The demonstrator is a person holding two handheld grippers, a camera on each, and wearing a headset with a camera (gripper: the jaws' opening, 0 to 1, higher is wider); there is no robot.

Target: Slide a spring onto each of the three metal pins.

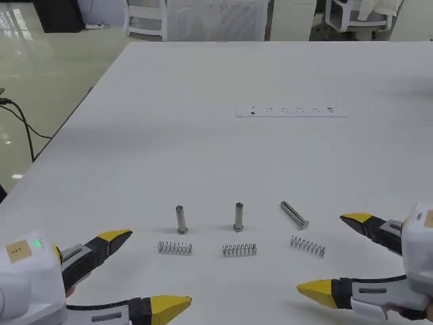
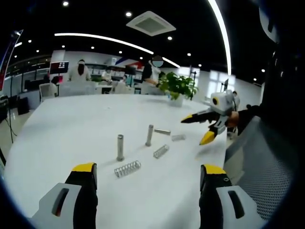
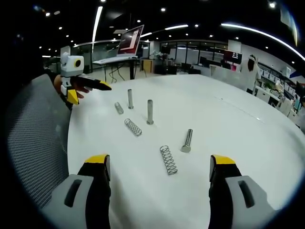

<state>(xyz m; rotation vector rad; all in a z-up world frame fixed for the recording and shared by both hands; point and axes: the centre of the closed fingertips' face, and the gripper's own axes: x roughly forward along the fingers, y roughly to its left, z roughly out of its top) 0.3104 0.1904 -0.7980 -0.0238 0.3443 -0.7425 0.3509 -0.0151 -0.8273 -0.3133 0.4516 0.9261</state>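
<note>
Three metal pins are on the white table. The left pin (image 1: 180, 219) and middle pin (image 1: 238, 217) stand upright, while the right pin (image 1: 294, 214) lies on its side. A spring lies in front of each: left spring (image 1: 174, 248), middle spring (image 1: 239, 250), right spring (image 1: 308, 245). My left gripper (image 1: 145, 271) is open at the lower left, short of the left spring (image 2: 127, 168). My right gripper (image 1: 335, 254) is open at the lower right, near the right spring (image 3: 167, 159) and the lying pin (image 3: 187, 140). Neither holds anything.
A white power strip (image 1: 291, 111) lies farther back on the table. The table's left edge (image 1: 74, 122) runs diagonally, with floor and a cable beyond. Chairs stand past the far edge. A grey mesh chair back (image 3: 33, 138) is close behind the grippers.
</note>
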